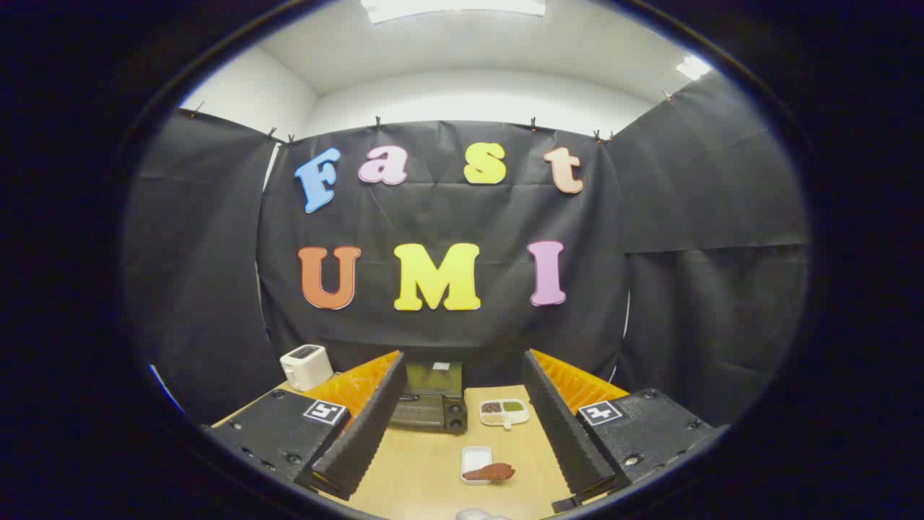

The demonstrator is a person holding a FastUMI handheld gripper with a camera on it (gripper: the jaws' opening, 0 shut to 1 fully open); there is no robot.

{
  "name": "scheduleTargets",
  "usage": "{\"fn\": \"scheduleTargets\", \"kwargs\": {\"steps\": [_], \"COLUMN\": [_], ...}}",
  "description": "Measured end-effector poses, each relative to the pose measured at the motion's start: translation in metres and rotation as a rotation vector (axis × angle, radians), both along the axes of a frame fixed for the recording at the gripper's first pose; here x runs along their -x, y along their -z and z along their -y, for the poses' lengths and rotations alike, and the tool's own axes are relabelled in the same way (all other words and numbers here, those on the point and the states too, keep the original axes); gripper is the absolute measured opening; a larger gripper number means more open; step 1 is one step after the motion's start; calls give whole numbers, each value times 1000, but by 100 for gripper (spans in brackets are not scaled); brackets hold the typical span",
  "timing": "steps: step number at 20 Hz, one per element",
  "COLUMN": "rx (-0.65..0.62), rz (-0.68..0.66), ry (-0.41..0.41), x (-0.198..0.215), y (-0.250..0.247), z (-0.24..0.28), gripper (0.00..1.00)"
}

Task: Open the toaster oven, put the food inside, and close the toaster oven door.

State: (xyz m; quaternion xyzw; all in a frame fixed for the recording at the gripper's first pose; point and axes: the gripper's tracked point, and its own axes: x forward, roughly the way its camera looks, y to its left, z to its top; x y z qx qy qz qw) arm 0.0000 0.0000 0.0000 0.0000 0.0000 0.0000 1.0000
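Jaws wide apart and empty above table [426, 469], red-brown food [491, 473] on white tray [476, 456], toaster oven [430, 406] beyond

**Table layout, seen along the fingers**

The hand-held gripper [462, 440] is above the near part of the table [426, 477], its fingers [364, 433] set wide apart with nothing between them. The food [489, 472] lies on a small tray [476, 458] just ahead, between the fingers. Beyond it, a divided dish [504, 412] sits to the right of the toaster oven [429, 401]. The toaster oven stands at the table's far edge against the booth wall. A toaster [305, 365] stands at the far left, well apart from the oven.
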Motion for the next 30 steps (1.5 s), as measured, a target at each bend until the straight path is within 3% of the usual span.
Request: {"fn": "scheduleTargets", "kwargs": {"steps": [20, 25, 30], "rx": [39, 29, 44], "rz": [19, 31, 13], "ry": [1, -21, -66], "x": [-14, -43, -107], "y": [2, 12, 47], "z": [-11, -30, -72], "gripper": [100, 100, 100]}}
